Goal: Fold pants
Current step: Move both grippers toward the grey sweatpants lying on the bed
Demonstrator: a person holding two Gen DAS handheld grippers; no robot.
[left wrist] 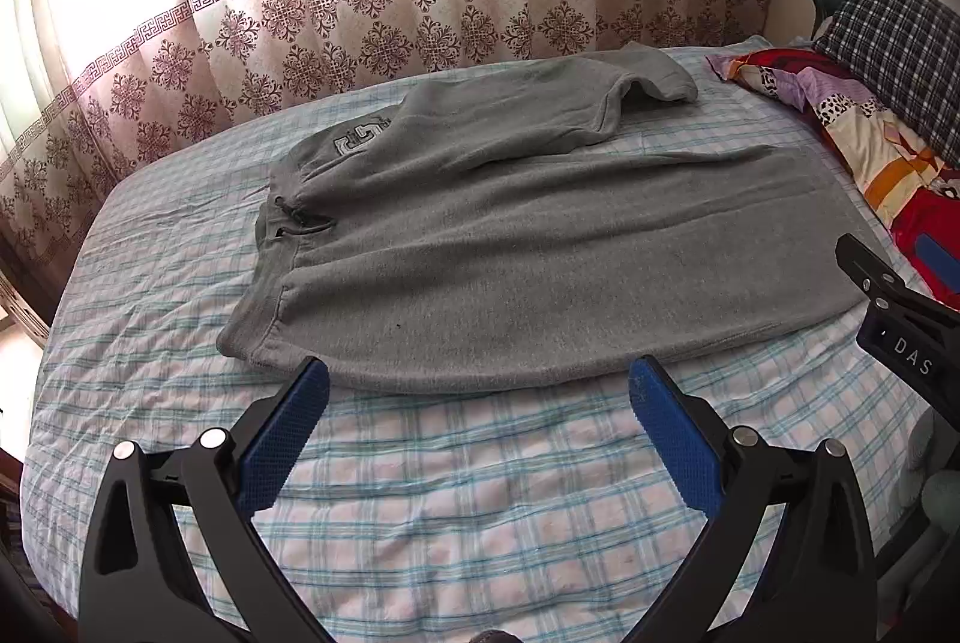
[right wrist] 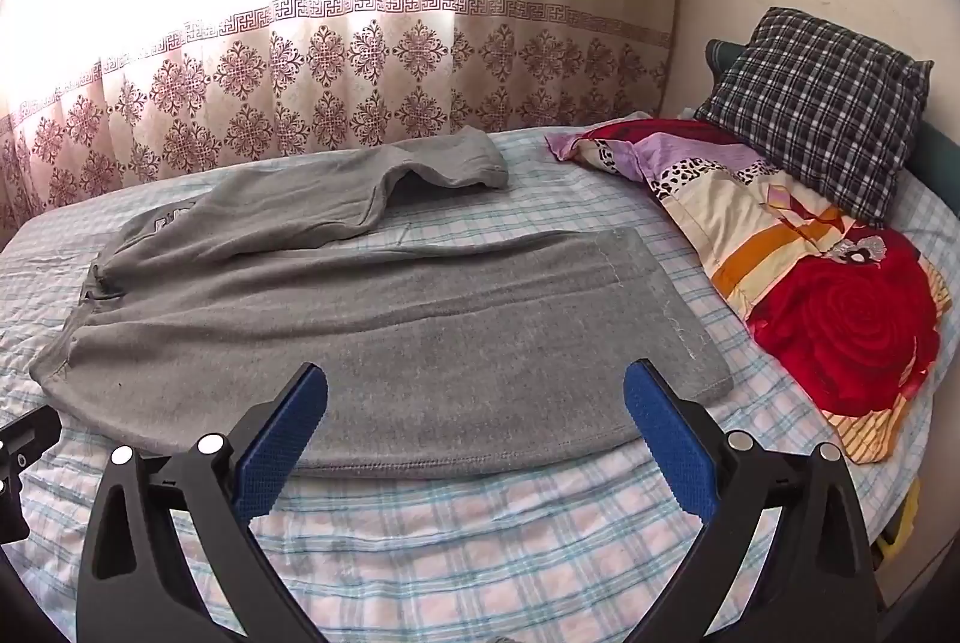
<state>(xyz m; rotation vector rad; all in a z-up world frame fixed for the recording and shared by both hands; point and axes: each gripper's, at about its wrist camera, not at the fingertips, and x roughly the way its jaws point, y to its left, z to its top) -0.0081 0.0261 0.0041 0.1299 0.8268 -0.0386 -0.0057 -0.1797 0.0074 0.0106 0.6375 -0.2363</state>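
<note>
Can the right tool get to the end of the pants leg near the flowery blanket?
Probably yes. The right tool is open at the near edge of the gray pants, and nothing lies on the leg end. The flowery blanket sits beside it.

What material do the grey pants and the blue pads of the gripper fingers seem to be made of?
Grey pants: probably a thick cotton-blend fleece knit; matte, slightly fuzzy, with soft rounded folds and stitched hems. Blue pads: likely rubber or soft plastic, with a fine grid texture; exact material uncertain.
</note>
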